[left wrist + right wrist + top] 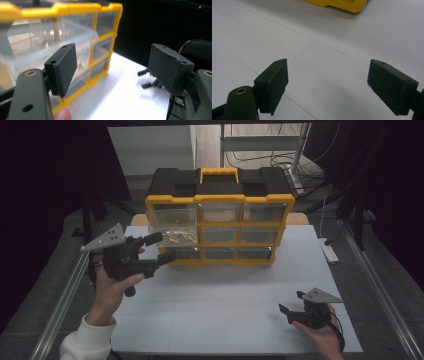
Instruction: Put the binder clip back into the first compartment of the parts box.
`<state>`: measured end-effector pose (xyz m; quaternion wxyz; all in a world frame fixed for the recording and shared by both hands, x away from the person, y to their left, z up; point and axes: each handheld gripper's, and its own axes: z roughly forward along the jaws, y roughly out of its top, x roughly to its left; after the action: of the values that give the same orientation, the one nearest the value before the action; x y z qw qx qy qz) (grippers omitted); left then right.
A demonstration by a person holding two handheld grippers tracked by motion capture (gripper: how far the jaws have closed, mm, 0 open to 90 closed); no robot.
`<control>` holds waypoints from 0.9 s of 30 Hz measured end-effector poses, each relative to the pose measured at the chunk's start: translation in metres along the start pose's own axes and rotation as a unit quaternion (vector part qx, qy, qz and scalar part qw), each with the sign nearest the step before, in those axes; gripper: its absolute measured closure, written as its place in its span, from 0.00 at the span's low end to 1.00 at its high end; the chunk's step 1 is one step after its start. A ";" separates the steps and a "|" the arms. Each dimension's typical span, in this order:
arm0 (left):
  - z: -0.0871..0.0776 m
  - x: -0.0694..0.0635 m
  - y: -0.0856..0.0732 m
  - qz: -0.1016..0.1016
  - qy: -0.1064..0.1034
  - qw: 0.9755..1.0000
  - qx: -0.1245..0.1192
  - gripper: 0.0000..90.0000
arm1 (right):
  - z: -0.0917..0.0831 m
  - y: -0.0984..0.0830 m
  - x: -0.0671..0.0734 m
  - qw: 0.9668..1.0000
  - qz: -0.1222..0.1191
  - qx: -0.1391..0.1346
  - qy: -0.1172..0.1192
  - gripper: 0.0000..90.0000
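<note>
A yellow and black organiser point(220, 215) with clear drawers stands at the back of the white table point(220, 320). Its top left drawer point(172, 222) is pulled out and holds small pale parts point(181, 236). My left gripper point(159, 248) is open, held up just left of that drawer, nothing between its jaws. In the left gripper view the organiser point(62, 37) looms close beyond the open left gripper point(112, 67). My right gripper point(292, 306) rests open low at the table's front right. In the right gripper view the right gripper point(327, 82) points at bare table with the organiser's yellow base point(342, 5) far off.
A white power strip point(328, 251) lies on the floor by the table's right edge, with cables behind. Metal rails run along both sides of the table. Dark curtains stand left and right.
</note>
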<state>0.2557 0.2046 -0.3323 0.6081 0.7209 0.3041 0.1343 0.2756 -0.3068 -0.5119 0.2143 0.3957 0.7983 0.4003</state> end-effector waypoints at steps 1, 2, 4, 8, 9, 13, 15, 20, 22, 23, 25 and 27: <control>-0.002 -0.001 -0.007 -0.001 0.003 1.000 0.004 0.27 | 0.000 0.000 0.000 1.000 -0.001 0.000 0.000 0.19; -0.003 -0.001 -0.012 -0.003 0.006 1.000 0.007 0.27 | 0.000 0.000 0.000 1.000 -0.001 0.000 -0.002 0.19; -0.004 -0.002 -0.025 -0.007 0.010 1.000 0.015 0.27 | 0.000 0.000 0.000 1.000 -0.002 -0.001 -0.001 0.19; -0.003 -0.002 -0.051 -0.005 0.023 0.999 0.039 0.26 | 0.001 0.001 0.000 1.000 -0.003 0.001 -0.003 0.19; -0.001 -0.001 -0.059 -0.006 0.027 0.998 0.048 0.25 | 0.002 0.001 0.000 1.000 -0.002 0.000 0.000 0.19; 0.006 0.010 -0.098 -0.030 0.041 0.995 0.086 0.25 | 0.003 0.002 0.000 1.000 -0.003 -0.002 0.004 0.19; 0.009 0.016 -0.116 -0.046 0.048 0.993 0.098 0.24 | 0.003 0.002 0.000 1.000 -0.002 -0.002 0.004 0.19; 0.019 0.024 -0.139 -0.063 0.059 0.989 0.124 0.24 | 0.004 0.003 0.000 1.000 -0.003 -0.003 0.006 0.19; 0.021 0.026 -0.145 -0.065 0.064 0.987 0.131 0.24 | 0.005 0.003 -0.001 1.000 -0.002 -0.004 0.008 0.19; 0.021 0.027 -0.147 -0.066 0.064 0.987 0.132 0.24 | 0.005 0.003 -0.001 1.000 -0.001 -0.005 0.008 0.19; 0.021 0.028 -0.150 -0.070 0.066 0.987 0.132 0.24 | 0.004 0.003 -0.001 1.000 0.005 -0.007 0.011 0.19; 0.021 0.029 -0.153 -0.072 0.069 0.986 0.131 0.24 | 0.004 0.003 -0.002 1.000 0.012 -0.011 0.017 0.19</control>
<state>0.2482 0.2166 -0.4883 0.4943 0.7595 0.4114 0.0985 0.2809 -0.3052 -0.5114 0.2004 0.3960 0.7925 0.4183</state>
